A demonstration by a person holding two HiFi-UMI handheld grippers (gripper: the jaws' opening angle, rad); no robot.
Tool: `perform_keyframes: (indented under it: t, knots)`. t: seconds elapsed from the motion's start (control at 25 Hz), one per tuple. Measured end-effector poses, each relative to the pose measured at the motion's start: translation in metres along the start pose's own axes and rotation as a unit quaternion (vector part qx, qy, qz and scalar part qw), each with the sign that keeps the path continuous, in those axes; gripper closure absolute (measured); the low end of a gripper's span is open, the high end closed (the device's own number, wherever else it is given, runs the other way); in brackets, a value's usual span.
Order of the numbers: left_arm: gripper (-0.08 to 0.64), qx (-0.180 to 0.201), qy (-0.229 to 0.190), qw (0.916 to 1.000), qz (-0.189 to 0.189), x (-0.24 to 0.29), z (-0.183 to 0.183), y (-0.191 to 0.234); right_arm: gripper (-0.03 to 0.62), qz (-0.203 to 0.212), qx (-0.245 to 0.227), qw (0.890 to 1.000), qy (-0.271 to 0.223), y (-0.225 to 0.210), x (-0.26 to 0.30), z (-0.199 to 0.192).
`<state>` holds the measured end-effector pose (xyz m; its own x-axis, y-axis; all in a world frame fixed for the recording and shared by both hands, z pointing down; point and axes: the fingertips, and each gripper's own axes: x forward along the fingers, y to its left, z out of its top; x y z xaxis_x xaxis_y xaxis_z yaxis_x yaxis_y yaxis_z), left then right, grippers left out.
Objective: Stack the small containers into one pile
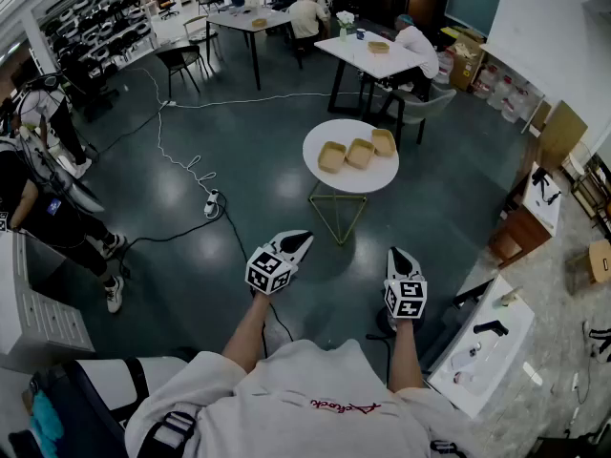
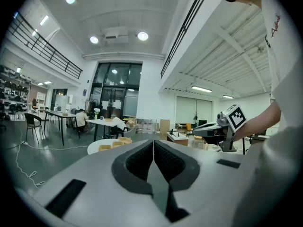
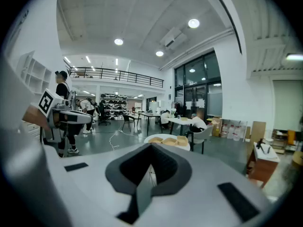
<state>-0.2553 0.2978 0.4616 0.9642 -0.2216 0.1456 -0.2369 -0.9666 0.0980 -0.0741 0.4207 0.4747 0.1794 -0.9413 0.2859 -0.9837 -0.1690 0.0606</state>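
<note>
Three shallow tan containers point(image 1: 331, 156) point(image 1: 360, 153) point(image 1: 383, 142) sit side by side, unstacked, on a small round white table point(image 1: 350, 181) with a gold wire base. Both grippers hang in the air well short of the table. My left gripper point(image 1: 298, 241) points toward it with its jaws shut and empty. My right gripper point(image 1: 396, 254) is beside it, also shut and holding nothing. In the left gripper view the closed pads point(image 2: 142, 162) frame the distant containers point(image 2: 115, 144). The right gripper view shows its closed pads point(image 3: 163, 164) and the containers point(image 3: 171, 140) beyond them.
A power strip with a white cable point(image 1: 212, 201) lies on the dark floor left of the table. A white bench with tools point(image 1: 482, 356) and a wooden cabinet point(image 1: 523, 222) stand to the right. A person point(image 1: 38, 208) stands at the left; others sit at far tables point(image 1: 368, 55).
</note>
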Motion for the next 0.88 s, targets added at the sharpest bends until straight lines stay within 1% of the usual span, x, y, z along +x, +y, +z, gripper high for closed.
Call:
perform_keyframes:
  t: [0.32,0.6,0.88]
  knots:
    - [0.541,-0.004,0.005,1.0000,0.004,-0.001,-0.008,-0.007,0.572,0.011,-0.002,1.000,0.004,0.002,-0.002,-0.007]
    - [0.541,-0.005,0.002,1.0000,0.007,0.005,-0.004,-0.016,0.572,0.017,0.016,1.000,-0.014,-0.010,-0.008,-0.001]
    - [0.541,-0.006,0.005,1.0000,0.004,0.025,-0.003,-0.035,0.572,0.017,0.012,1.000,-0.010,-0.029,-0.016,-0.008]
